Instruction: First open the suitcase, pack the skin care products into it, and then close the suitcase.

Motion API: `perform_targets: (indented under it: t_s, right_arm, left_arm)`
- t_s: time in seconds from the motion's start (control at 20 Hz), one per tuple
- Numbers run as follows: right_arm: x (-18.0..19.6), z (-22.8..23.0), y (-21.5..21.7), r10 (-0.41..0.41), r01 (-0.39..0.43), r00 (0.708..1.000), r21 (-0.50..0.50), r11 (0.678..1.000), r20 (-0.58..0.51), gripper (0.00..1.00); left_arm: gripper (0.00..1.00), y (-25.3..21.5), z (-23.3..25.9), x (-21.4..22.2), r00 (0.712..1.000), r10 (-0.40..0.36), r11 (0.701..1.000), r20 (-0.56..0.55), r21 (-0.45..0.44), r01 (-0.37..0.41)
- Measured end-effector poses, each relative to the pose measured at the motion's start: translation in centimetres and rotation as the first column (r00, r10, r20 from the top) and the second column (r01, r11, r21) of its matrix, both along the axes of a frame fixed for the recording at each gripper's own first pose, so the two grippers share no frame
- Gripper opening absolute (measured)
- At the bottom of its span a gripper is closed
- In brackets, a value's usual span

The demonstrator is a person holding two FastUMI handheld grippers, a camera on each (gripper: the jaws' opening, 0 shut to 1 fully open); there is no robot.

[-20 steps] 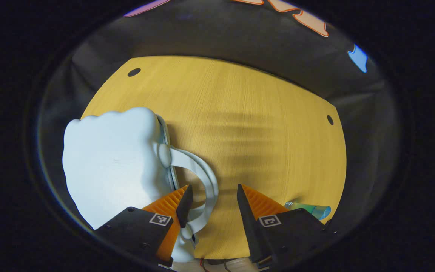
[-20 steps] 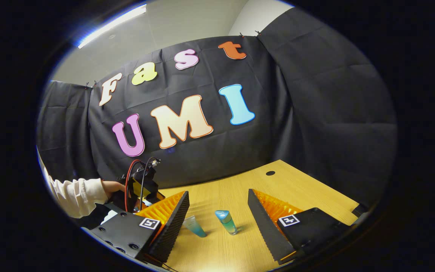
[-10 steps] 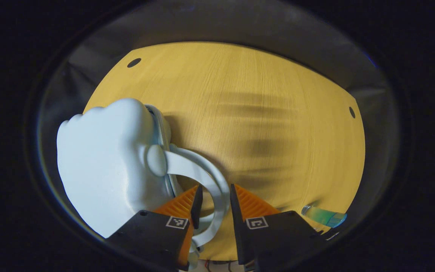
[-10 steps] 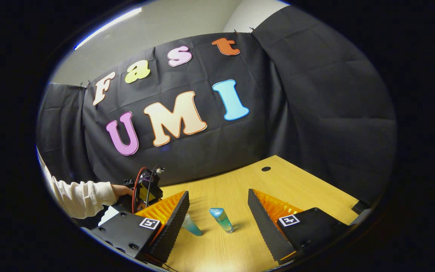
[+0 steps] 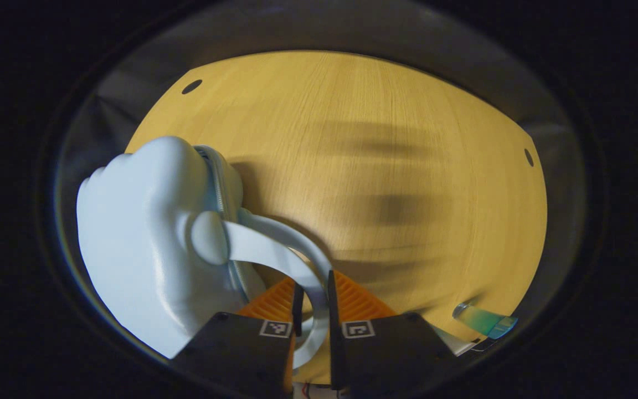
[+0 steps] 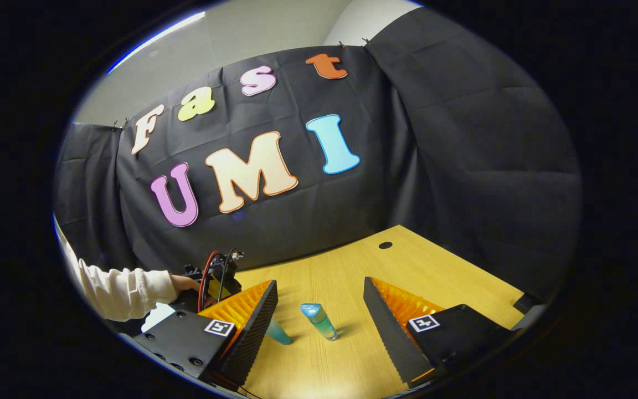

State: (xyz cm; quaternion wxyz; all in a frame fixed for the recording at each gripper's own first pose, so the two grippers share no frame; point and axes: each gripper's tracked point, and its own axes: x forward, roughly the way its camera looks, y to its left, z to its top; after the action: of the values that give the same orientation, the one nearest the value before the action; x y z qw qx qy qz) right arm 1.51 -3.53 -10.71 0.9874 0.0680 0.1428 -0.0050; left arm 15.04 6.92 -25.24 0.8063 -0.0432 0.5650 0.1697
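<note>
Left gripper [image 5: 312,302] pinches the suitcase handle [image 5: 274,252], fingers nearly closed on the pale strap.
Gripping the loop seems meant to steady or lift the closed light-blue suitcase [image 5: 142,244] lying on the table [image 5: 380,138] so it can be opened. Right gripper [image 6: 319,310] hangs wide open and empty above the table, two teal skin care tubes [image 6: 319,321] standing just beyond its fingers, waiting to be packed.

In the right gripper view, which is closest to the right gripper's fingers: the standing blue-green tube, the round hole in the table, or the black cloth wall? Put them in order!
From the right gripper:
1. Tube: standing on the table, right between the fingers.
2. Hole: farther back, near the table's far edge.
3. Cloth wall: behind the table, farthest.
</note>
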Motion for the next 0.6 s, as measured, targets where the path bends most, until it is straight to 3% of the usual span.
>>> perform_targets:
  t_s: [0.25,0.6]
  right_arm:
    - [0.0,0.3,0.0,0.005,-0.005,1.000,-0.002,1.000,0.008,0.98]
    - [-0.3,0.2,1.5,0.051,-0.051,0.999,-0.001,0.999,0.008,0.97]
  left_arm:
    - [0.09,-0.4,0.7,0.1,0.999,-0.009,0.999,0.035,-0.038,0.010]
    - [0.08,-1.2,2.9,-0.3,0.990,-0.029,0.989,0.136,-0.142,0.048]
